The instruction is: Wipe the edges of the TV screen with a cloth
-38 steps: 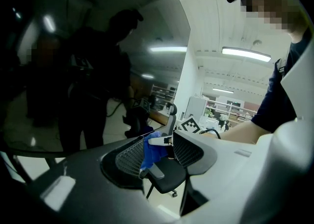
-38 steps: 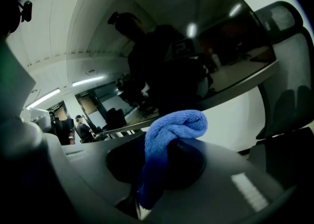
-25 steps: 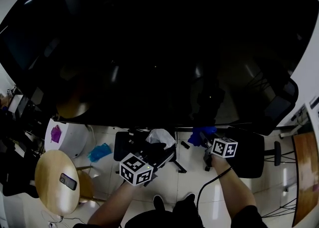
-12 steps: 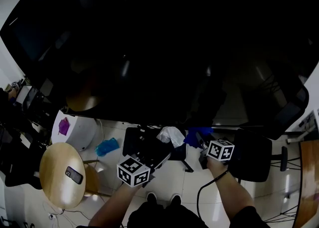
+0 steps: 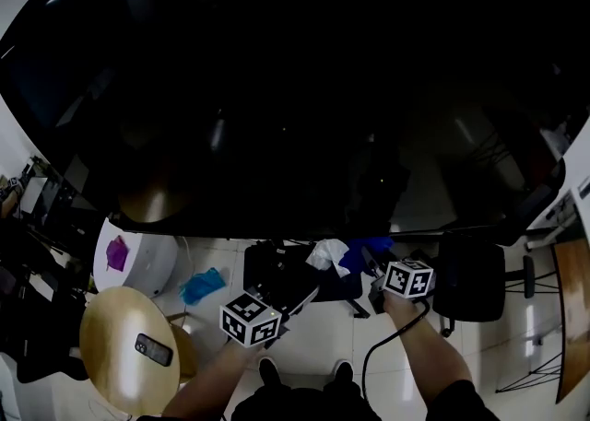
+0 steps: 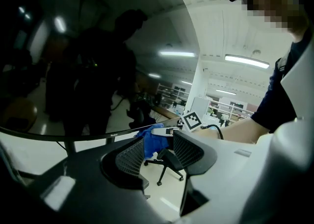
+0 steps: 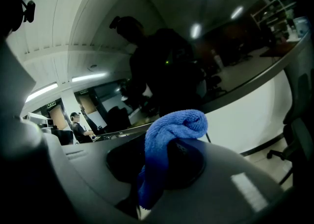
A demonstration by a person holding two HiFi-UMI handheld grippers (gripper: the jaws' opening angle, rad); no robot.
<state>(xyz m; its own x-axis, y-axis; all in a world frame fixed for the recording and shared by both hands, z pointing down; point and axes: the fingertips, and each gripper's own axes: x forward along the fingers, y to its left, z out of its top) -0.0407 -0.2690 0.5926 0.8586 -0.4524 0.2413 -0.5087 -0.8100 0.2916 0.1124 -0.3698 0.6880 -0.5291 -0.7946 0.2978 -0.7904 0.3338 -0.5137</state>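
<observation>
The dark TV screen (image 5: 295, 87) fills the upper head view, and its lower edge (image 5: 304, 235) runs across the middle. My right gripper (image 5: 369, 260) is shut on a blue cloth (image 5: 361, 251) just under that edge; I cannot tell whether the cloth touches it. In the right gripper view the blue cloth (image 7: 174, 125) bulges out from between the jaws of the right gripper (image 7: 167, 155), with the screen (image 7: 196, 22) behind. My left gripper (image 5: 302, 295) sits to the left and lower. In its own view the left gripper (image 6: 159, 145) is open and holds nothing, and the blue cloth (image 6: 149, 142) shows beyond.
A white crumpled thing (image 5: 327, 253) lies between the grippers, over the black stand base (image 5: 272, 272). A round wooden table (image 5: 111, 364) with a phone (image 5: 152, 348), a white bin (image 5: 138, 267) and a teal rag (image 5: 203, 286) are to the left. A black office chair (image 5: 470, 290) stands on the right.
Both grippers have moved leftward together below the screen's lower edge, nearer the white thing. The blue cloth stays in the right gripper, and the left jaws are unchanged.
</observation>
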